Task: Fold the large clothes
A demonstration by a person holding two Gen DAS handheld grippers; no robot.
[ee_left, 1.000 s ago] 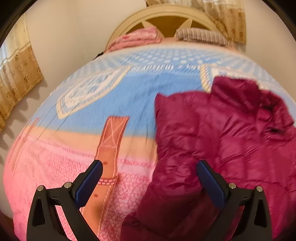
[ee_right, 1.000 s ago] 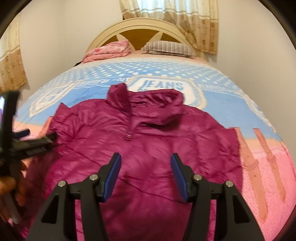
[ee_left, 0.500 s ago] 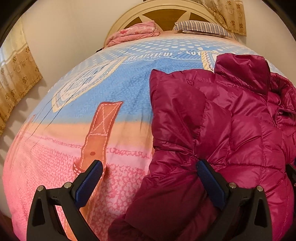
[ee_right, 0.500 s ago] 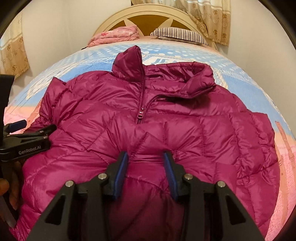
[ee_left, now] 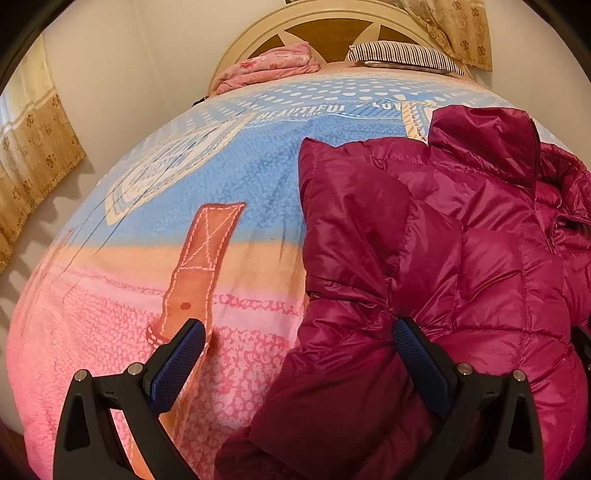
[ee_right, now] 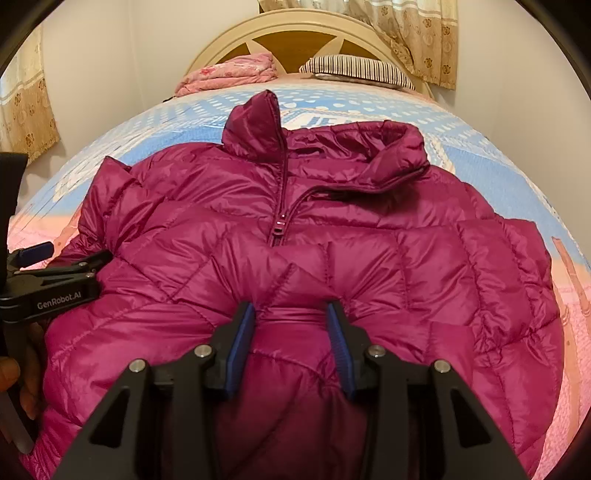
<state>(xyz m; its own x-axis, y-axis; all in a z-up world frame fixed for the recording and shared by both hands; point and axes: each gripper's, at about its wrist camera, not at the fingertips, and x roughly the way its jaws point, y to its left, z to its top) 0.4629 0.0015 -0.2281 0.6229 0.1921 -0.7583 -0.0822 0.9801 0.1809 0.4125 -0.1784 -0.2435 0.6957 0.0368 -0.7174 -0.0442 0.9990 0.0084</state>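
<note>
A magenta puffer jacket (ee_right: 332, 229) lies front up on the bed, collar toward the headboard, zipper partly open. My right gripper (ee_right: 291, 321) is shut on a bunch of the jacket's front fabric near the hem. My left gripper (ee_left: 299, 343) is open at the jacket's left side; its right finger (ee_left: 417, 354) presses against the jacket's sleeve (ee_left: 354, 258), its left finger (ee_left: 177, 365) is over the bedspread. The left gripper also shows at the left edge of the right wrist view (ee_right: 55, 280), beside the sleeve.
The bed carries a blue, orange and pink printed bedspread (ee_left: 184, 206). A folded pink blanket (ee_right: 229, 74) and a striped pillow (ee_right: 354, 70) lie by the cream headboard (ee_right: 295, 33). Walls and curtains (ee_left: 33, 147) flank the bed.
Both grippers have come down close to the jacket. The right jaws have closed on a fold of its front. The left gripper has stayed open and now touches the sleeve.
</note>
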